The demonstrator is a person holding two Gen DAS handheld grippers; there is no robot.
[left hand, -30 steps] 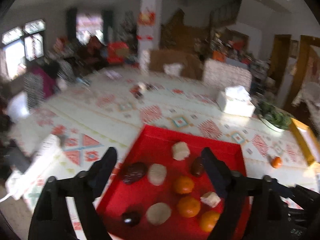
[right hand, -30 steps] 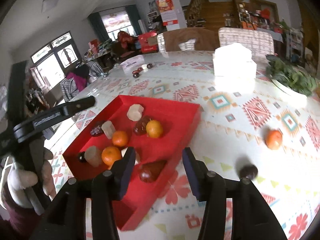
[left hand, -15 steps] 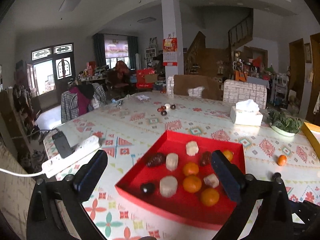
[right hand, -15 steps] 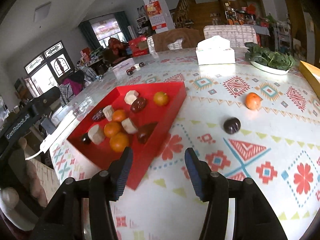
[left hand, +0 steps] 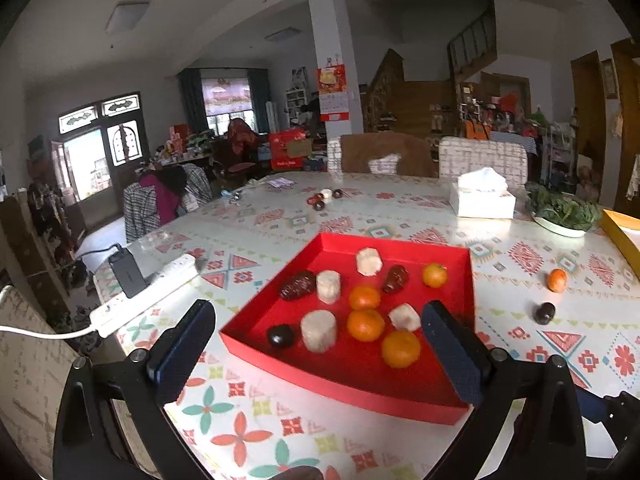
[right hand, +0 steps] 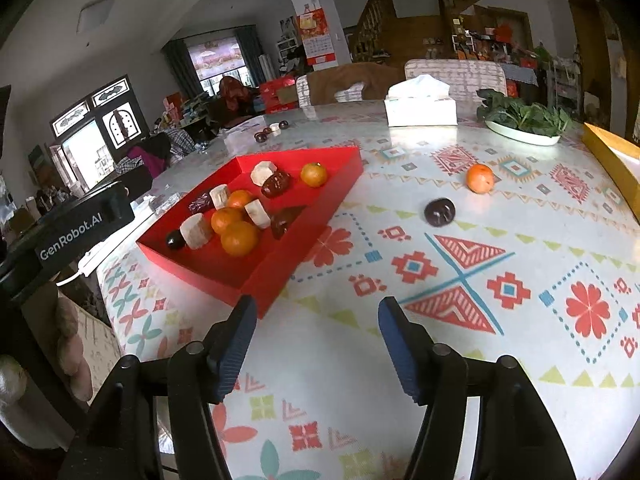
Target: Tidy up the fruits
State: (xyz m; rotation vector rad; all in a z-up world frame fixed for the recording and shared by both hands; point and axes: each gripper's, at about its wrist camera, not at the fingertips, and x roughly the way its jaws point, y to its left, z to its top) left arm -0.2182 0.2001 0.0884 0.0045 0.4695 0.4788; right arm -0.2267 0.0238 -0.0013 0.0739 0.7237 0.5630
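Most fruit fills the red tray [right hand: 344, 168]; right of it, an orange [right hand: 479, 178] and dark fruit [right hand: 439, 212] remain on the counter [right hand: 500, 320]; both jaws released, empty

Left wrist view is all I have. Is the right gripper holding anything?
Observer: No. The right gripper is open and empty, over the table just short of the red tray's near corner.
Operator: Anything in the tray that my view blocks?
Observer: Yes. A dark red date lies just inside the tray wall on the loose-fruit side. Your view doesn't show it.
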